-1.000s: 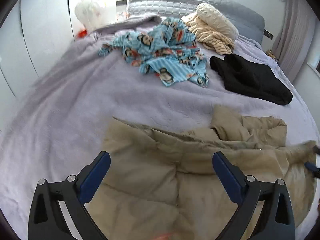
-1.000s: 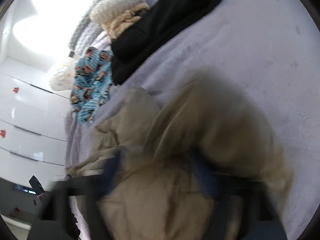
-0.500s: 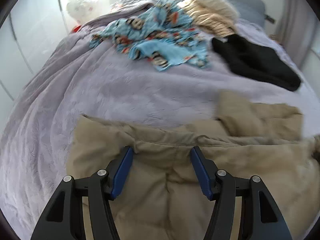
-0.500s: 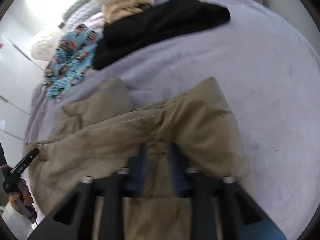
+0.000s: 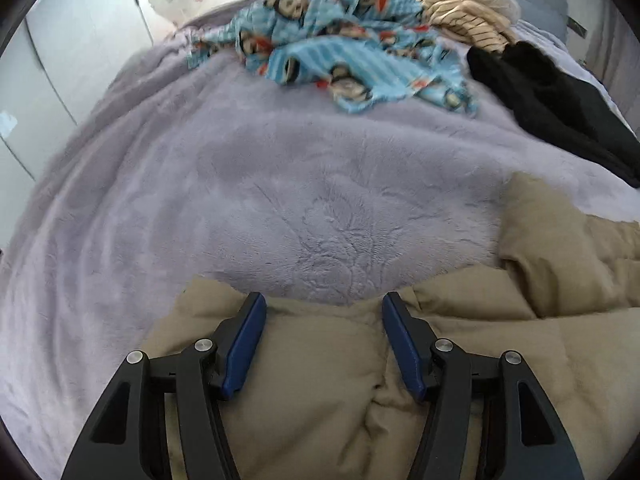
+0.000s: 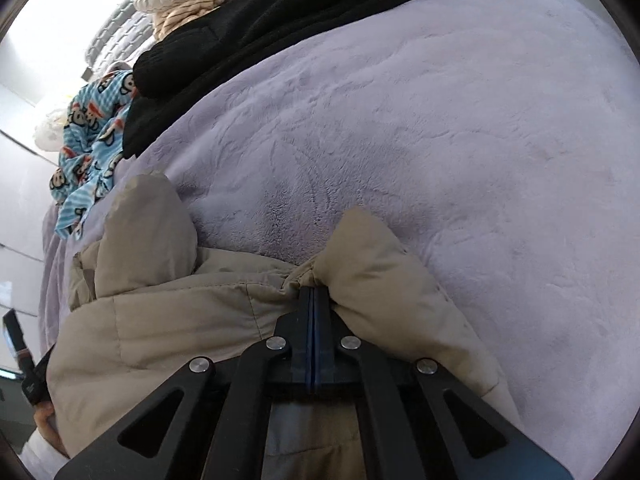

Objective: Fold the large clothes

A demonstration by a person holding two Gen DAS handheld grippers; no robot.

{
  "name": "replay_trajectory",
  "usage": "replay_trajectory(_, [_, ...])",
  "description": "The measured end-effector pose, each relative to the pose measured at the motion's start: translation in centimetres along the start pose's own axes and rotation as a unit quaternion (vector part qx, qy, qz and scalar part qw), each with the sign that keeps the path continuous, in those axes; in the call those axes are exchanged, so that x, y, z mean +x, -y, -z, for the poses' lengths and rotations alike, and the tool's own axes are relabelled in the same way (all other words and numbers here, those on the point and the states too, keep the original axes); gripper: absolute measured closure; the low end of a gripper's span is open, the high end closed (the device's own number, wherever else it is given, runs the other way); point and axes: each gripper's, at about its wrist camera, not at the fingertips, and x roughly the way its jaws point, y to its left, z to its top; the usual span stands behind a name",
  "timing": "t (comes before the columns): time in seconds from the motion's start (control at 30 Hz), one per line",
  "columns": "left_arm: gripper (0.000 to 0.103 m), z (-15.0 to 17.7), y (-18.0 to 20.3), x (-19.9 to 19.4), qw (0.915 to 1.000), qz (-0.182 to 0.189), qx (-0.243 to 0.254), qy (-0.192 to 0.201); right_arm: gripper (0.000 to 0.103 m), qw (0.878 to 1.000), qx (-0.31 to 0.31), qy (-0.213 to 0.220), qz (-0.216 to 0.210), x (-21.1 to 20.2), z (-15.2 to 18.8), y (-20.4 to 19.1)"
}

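**A:** Any writing or labels you can read?

**B:** None legible. The blue cloth (image 5: 352, 52) at twelve o'clock in the left view carries a repeated cartoon monkey-face print, but no words. A small white panel on the wall at the top edge is too blurred to read.

**A:** Then go left to right. Where is the coat against the left gripper?

**B:** The tan padded coat (image 5: 320, 380) lies on the lilac blanket (image 5: 280, 200), filling the lower half from six round to three o'clock. The left gripper (image 5: 323, 308) stands about half open, its jaws having just been closing. The coat's far edge lies between the blue pads (image 5: 244, 344), puffing up in the gap. The pads sit against the fabric on either side, yet I cannot tell whether they actually press it.

**A:** Further right in that view?

**B:** A striped cream heap (image 5: 460, 16) at one o'clock, then a black garment (image 5: 560, 108) at two o'clock, both well apart from the coat.

**A:** And the right gripper?

**B:** In its own view the coat (image 6: 180, 320) spreads from nine o'clock to the centre. The right gripper (image 6: 313, 294) has just been closing and now sits fully shut, pinching a bunched fold at the coat's upper edge; fabric bulges out on both sides of the tips. The black garment (image 6: 260, 28) lies at eleven o'clock, the blue cloth (image 6: 88, 136) at ten. At eight o'clock a hand (image 6: 48, 426) holds the other gripper's black handle.
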Motion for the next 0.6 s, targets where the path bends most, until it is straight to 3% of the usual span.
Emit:
replay_trajectory(0.07, [0.04, 0.2, 0.2, -3.0, 0.9991, 0.031, 0.014, 0.024, 0.101, 1.0, 0.002, 0.014, -0.013, -2.1, 0.2, -1.0])
replay_trajectory(0.17, [0.04, 1.6, 2.3, -9.1, 0.9883, 0.109, 0.078, 0.073, 0.101, 0.996, -0.047, 0.045, -0.069, -6.1, 1.5, -4.3])
replay_trajectory(0.23, [0.04, 2.4, 4.6, -10.4, 0.9783, 0.158, 0.115, 0.068, 0.101, 0.988, -0.093, 0.031, -0.116, -6.8, 2.5, -7.4])
replay_trajectory(0.3, [0.04, 3.4, 7.2, -9.9, 0.9722, 0.178, 0.141, 0.056, 0.101, 0.982, -0.119, 0.0, -0.148, -5.7, 3.3, -9.8])
replay_trajectory(0.43, [0.04, 4.5, 9.3, -5.3, 0.9803, 0.151, 0.122, 0.032, 0.101, 0.979, -0.155, -0.042, -0.128, -1.0, 4.8, -12.8])
replay_trajectory(0.6, [0.04, 3.7, 8.3, -3.3, 0.9833, 0.131, 0.121, 0.036, 0.103, 0.98, -0.146, -0.042, -0.127, 1.2, 3.8, -10.7])
